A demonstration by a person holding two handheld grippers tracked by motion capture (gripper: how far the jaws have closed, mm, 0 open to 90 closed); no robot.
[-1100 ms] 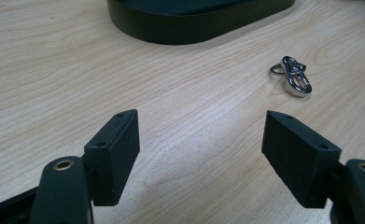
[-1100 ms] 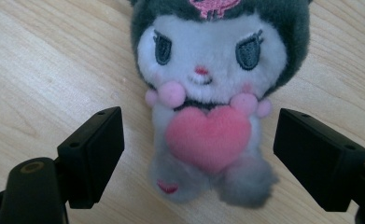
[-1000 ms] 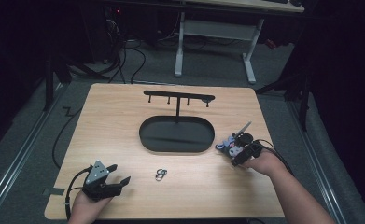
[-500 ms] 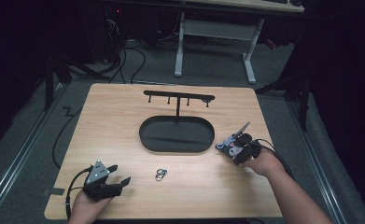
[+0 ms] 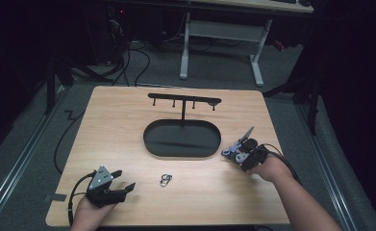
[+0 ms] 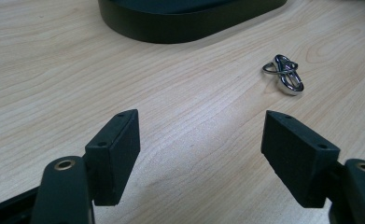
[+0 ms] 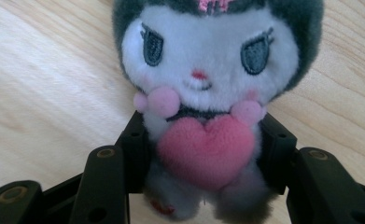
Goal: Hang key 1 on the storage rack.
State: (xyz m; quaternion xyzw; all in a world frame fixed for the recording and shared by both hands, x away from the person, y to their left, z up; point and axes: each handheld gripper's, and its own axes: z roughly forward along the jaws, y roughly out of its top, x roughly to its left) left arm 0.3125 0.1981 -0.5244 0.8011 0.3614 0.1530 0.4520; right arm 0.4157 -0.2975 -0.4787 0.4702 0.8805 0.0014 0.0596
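Observation:
A small plush doll with a white face, dark hood and pink heart sits between the jaws of my right gripper, which is shut on its body. In the high view that gripper holds the doll low over the table, just right of the black oval base. A hook stand rises from the base. A metal key ring lies in front of the base. My left gripper rests open at the front left, with the ring ahead and to the right of its jaws.
The wooden table has bare room left of the base and along the front. The base's dark wall lies across the far side of the left gripper view. Beyond the table stand desk legs and floor cables.
My right gripper has drifted slightly left toward the oval base with the doll in it. The left gripper and the ring have stayed put.

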